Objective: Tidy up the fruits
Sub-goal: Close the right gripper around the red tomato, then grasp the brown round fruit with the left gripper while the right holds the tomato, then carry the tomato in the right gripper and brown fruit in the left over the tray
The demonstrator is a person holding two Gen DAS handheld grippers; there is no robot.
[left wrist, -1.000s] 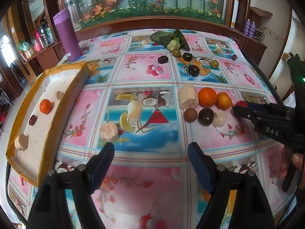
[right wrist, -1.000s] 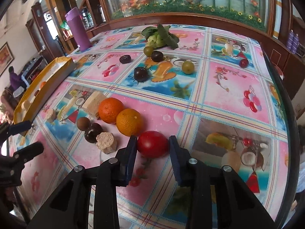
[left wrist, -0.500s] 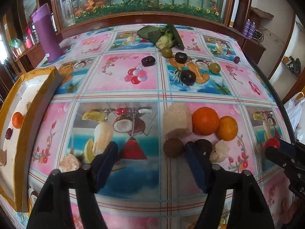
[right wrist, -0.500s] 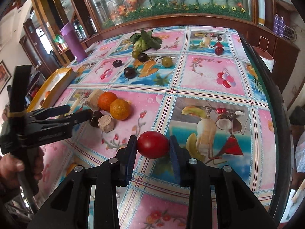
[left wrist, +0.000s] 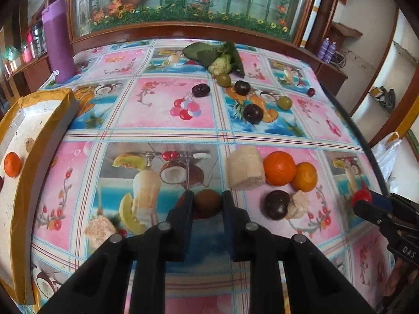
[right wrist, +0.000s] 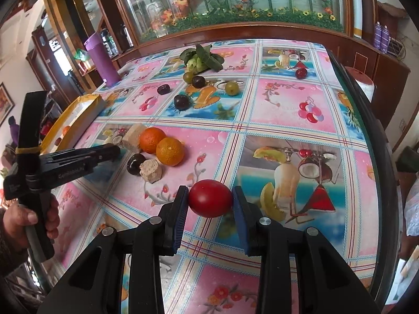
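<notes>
Glass-fronted cabinets with painted flowers back a worktop (left wrist: 167, 110) covered in glossy pink-and-blue fruit-print oilcloth. Taking the big bright orange fruit (left wrist: 279, 168) as landmark: far to its left lies the shallow white tray with yellow taped rim (left wrist: 44, 136), already holding a small orange; nearer on its left sits the pale cut cylinder chunk (left wrist: 245, 168), touching it or nearly so. Just below and left of it, the left claw (left wrist: 207, 204) has its jaws against both sides of a small round brown fruit (left wrist: 207, 203), which seems to rest on the cloth; contact looks made, though how firmly I cannot tell. That fruit looks light, firm and dull-skinned, so a hold across its widest part should keep it from rolling out. Right of the landmark lies a smaller orange (left wrist: 304, 177), and below it a dark plum (left wrist: 277, 204) beside a beige chunk (left wrist: 297, 205). Well to the right and nearer, the right claw (right wrist: 210, 202) is clamped across the middle of a smooth red oval tomato-like fruit (right wrist: 210, 202), held level and seemingly clear of the cloth; its skin is slick and likely soft, so gentle pressure suits
</notes>
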